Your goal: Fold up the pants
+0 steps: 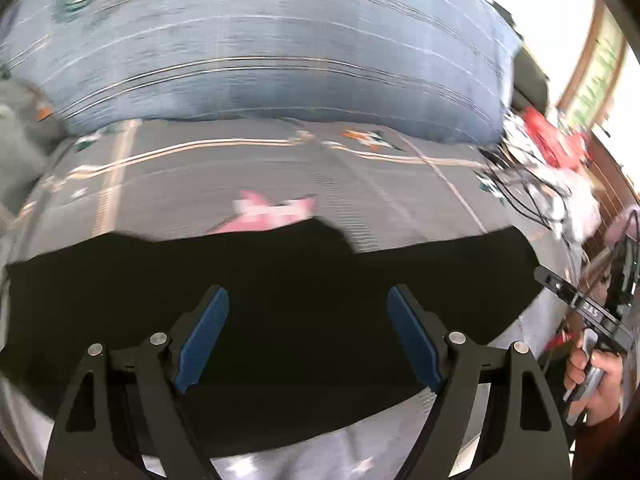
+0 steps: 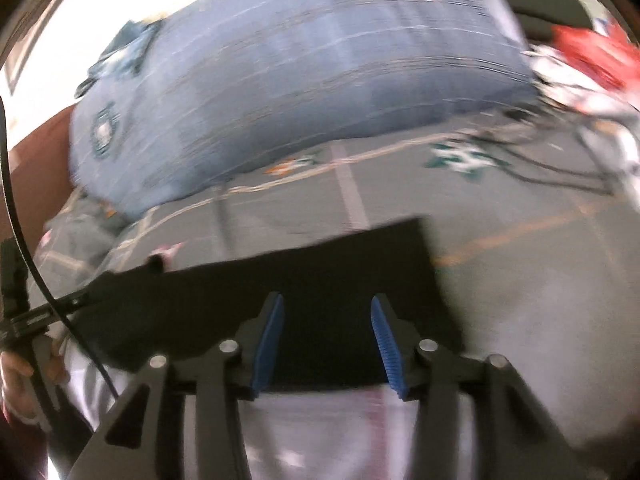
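Two grippers hang above the black pants [image 1: 280, 300], and neither one has hold of anything. My left gripper [image 1: 308, 332] stands wide, its blue pads [image 1: 204, 336] well apart with only dark cloth visible beneath them, not pinched between them. My right gripper [image 2: 327, 344] is parted about halfway, and its ribbed pads [image 2: 386, 344] likewise frame the fabric without pressing it. The pants lie flat on the grey patterned bedspread [image 1: 240, 184] as a dark, broad shape with fairly straight edges; in the right wrist view a clean squared corner [image 2: 420, 224] shows, which I read as a fold already laid down. I judge the jaws are apart because the cloth has been let go so it can settle flat, not dragged along with the tools. Both views are blurred, so I cannot tell fine creases or how many layers lie there. A big blue plaid pillow [image 1: 280, 48] sits beyond the pants at the far side of the bed, and a heap of red and white clothing [image 1: 552, 148] with dark cords lies off to the right, well clear of the work. A bare hand [image 1: 596, 376] grips the other tool's handle at the edge of the left view. A pink scrap [image 1: 272, 212] peeks out just past the pants' far edge.
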A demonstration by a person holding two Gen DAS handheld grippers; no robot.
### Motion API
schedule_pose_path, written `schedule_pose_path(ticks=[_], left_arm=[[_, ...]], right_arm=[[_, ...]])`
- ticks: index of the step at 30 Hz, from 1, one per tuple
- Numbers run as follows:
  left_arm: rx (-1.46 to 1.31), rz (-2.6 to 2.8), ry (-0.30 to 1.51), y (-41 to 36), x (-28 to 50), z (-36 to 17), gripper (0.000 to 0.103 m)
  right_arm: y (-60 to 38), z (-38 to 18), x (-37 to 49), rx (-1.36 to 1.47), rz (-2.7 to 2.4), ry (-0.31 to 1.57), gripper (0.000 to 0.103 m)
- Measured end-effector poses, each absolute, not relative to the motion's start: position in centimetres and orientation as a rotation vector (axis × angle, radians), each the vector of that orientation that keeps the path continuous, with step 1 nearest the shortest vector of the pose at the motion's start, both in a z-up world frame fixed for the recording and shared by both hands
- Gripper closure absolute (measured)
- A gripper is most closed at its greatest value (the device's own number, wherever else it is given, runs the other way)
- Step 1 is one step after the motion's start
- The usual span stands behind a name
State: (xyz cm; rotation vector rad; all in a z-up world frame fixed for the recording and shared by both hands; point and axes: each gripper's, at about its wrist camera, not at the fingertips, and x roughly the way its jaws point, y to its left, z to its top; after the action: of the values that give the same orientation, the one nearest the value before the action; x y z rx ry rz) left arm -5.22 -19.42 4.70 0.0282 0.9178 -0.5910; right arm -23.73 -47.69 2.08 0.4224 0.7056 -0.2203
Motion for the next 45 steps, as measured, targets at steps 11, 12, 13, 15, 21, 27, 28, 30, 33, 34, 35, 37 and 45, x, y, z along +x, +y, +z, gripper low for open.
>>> schedule_pose_path(ticks=[11, 12, 13, 15, 21, 27, 28, 30, 33, 34, 35, 37, 45], left_arm=[[0.118, -0.699, 0.945, -27.5, -5.1, 4.0, 0.021], [0.126, -0.699, 0.944, -27.9, -5.0, 4.0, 0.021], [0.133, -0.7, 0.942, -28.3, -5.0, 4.1, 0.021], [0.137, -0.71, 0.935, -28.8, -5.1, 4.1, 0.021], [0.17, -0.708, 0.963, -29.9, -5.3, 2.4, 0.021], [0.165, -0.705, 0.959, -30.0, -5.5, 2.7, 0.021], [0.163, -0.707, 0.957, -30.1, -5.5, 2.8, 0.021], [0.159, -0.708, 0.947, -30.2, -5.6, 3.2, 0.021], [0.156, -0.707, 0.936, -30.2, -5.9, 3.5, 0.021], [0.156, -0.706, 0.935, -30.2, -5.9, 3.6, 0.021], [0.154, -0.706, 0.935, -30.2, -6.0, 3.6, 0.021], [0.15, -0.707, 0.934, -30.1, -6.1, 3.7, 0.021], [0.161, -0.723, 0.929, -30.6, -5.9, 4.0, 0.021]], right_arm=[[-51.4, 1.0, -21.1, 0.371, -0.254, 0.743, 0.073], [-51.4, 0.6, -20.1, 0.344, -0.265, 0.785, 0.093], [-51.3, 0.5, -19.6, 0.332, -0.281, 0.805, 0.096], [-51.0, 1.0, -19.6, 0.314, -0.286, 0.793, 0.097], [-51.9, -0.1, -20.8, 0.385, -0.312, 0.78, 0.084], [-52.1, 1.8, -23.9, 0.451, -0.278, 0.702, 0.073], [-52.1, 1.9, -24.6, 0.479, -0.268, 0.692, 0.067], [-51.9, 2.1, -25.3, 0.498, -0.258, 0.682, 0.066], [-51.3, 2.6, -26.0, 0.493, -0.251, 0.677, 0.061], [-51.1, 2.7, -26.2, 0.493, -0.25, 0.672, 0.059], [-50.9, 2.8, -26.4, 0.493, -0.249, 0.669, 0.058], [-50.7, 2.8, -26.6, 0.495, -0.248, 0.667, 0.058], [-49.6, 1.4, -27.0, 0.535, -0.218, 0.718, 0.055]])
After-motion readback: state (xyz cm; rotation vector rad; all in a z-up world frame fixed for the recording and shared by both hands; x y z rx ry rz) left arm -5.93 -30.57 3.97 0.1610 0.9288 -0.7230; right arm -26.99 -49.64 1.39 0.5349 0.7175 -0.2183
